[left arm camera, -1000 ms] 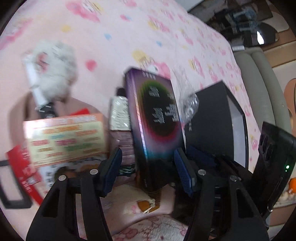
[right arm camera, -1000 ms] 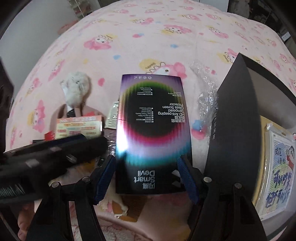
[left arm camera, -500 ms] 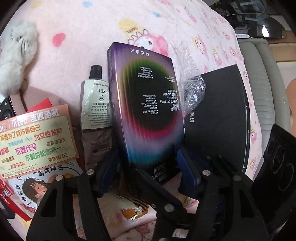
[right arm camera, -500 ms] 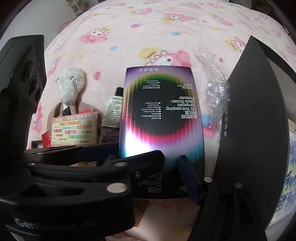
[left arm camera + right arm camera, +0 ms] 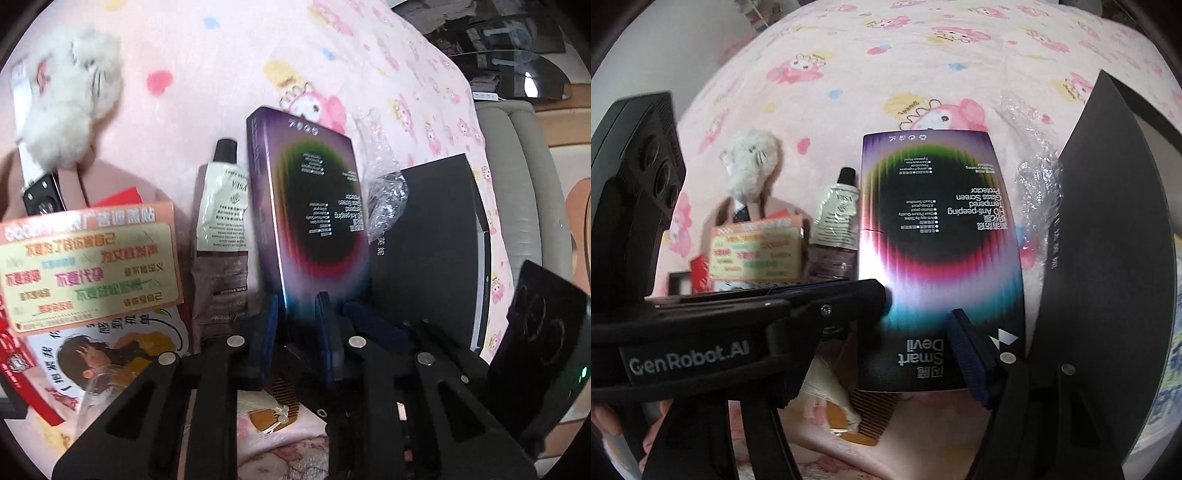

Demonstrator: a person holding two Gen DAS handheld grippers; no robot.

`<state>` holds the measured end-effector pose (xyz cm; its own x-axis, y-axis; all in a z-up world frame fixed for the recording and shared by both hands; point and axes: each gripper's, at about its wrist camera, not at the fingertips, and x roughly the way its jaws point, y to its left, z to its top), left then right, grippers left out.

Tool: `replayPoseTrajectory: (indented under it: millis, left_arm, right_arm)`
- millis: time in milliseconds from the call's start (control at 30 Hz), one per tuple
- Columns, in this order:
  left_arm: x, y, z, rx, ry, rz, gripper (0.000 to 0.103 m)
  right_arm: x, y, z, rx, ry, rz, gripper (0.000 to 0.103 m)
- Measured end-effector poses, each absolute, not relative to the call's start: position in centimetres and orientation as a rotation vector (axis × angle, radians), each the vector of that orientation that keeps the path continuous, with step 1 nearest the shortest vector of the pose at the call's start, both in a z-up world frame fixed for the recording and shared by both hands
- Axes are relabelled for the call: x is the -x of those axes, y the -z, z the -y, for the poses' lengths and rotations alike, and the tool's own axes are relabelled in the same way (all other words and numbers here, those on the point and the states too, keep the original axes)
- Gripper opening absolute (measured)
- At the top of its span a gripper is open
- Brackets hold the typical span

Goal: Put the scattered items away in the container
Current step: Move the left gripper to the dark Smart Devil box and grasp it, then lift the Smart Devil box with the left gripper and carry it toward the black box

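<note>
Now that the left gripper (image 5: 295, 317) has swung its jaws in from a wide spread, its blue pads (image 5: 271, 314) sit either side of the near edge of the screen-protector box (image 5: 314, 214), closing across its thin side. Half a second ago those fingers stood wide, flanking the box's broad face; they now take the box edge-on, and it stands tipped up ahead of them. Whether the pads already press hard is not certain, but the box edge is plainly between them.

Seen from the right wrist, the right gripper (image 5: 919, 328) is spread wide and opening further, its one visible blue pad (image 5: 964, 347) lying against the box's lower right while the left gripper's arm crosses in front from the left. That reads as a hand-over: the right side letting go as the left takes the weight.

Just left of the left fingers lie the hand-cream tube (image 5: 221, 236) and the sticker card (image 5: 88, 266), with the fluffy white toy (image 5: 70, 107) farther off; a wooden comb (image 5: 277, 410) lies under the fingers. Immediately right of the box stands the black container (image 5: 428, 251), with crumpled plastic wrap (image 5: 384, 195) against its wall.

With the box gripped edgewise, the likely next move is a short carry to the right and a slide into the container, provided the narrow pinch keeps the box from swivelling.
</note>
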<state>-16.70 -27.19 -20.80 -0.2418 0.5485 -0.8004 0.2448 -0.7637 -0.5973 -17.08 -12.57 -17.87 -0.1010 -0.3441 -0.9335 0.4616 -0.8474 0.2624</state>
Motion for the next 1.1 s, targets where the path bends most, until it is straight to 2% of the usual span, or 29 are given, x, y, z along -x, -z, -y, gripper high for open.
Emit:
replayPoseTrajectory:
  millis: [133, 267, 333, 400, 433, 500, 533, 567, 700, 900, 1100]
  left_arm:
    - [17.0, 21.8, 27.6, 1.841, -2.075, 0.97, 0.021]
    - [16.8, 22.8, 28.3, 1.832, -1.988, 1.023, 0.027]
    - [16.9, 23.2, 28.0, 1.827, -1.94, 1.044, 0.035]
    - [17.3, 23.5, 27.5, 1.817, -1.905, 1.056, 0.053]
    - [17.6, 23.6, 27.1, 1.816, -1.882, 1.048, 0.055]
    - [18.0, 23.6, 26.6, 1.822, -1.873, 1.029, 0.052]
    - [18.2, 23.5, 26.5, 1.825, -1.87, 1.016, 0.048]
    - [18.3, 23.5, 26.4, 1.832, -1.876, 1.003, 0.036]
    - [18.1, 23.2, 27.0, 1.802, -1.885, 1.033, 0.028]
    - [15.9, 20.9, 29.5, 1.681, -1.987, 1.083, 0.024]
    - [11.1, 20.3, 31.3, 1.647, -2.052, 1.107, 0.026]
  right_arm:
    - [17.2, 17.6, 12.2, -1.688, 1.961, -0.098, 0.068]
    - [15.7, 16.4, 11.7, -1.671, 1.981, -0.087, 0.068]
    - [15.1, 15.7, 11.4, -1.637, 2.011, -0.101, 0.068]
    - [13.7, 14.9, 10.5, -1.617, 2.042, -0.109, 0.068]
    - [13.7, 14.9, 10.5, -1.617, 2.045, -0.105, 0.068]
    - [13.9, 15.2, 10.5, -1.634, 2.029, -0.091, 0.068]
    - [14.1, 15.6, 10.7, -1.648, 2.024, -0.089, 0.068]
    - [14.2, 15.9, 11.1, -1.654, 2.015, -0.087, 0.068]
    - [14.1, 16.0, 11.1, -1.654, 2.021, -0.084, 0.068]
    - [13.8, 16.0, 11.1, -1.651, 2.023, -0.086, 0.068]
    - [13.5, 15.6, 10.9, -1.637, 2.026, -0.092, 0.067]
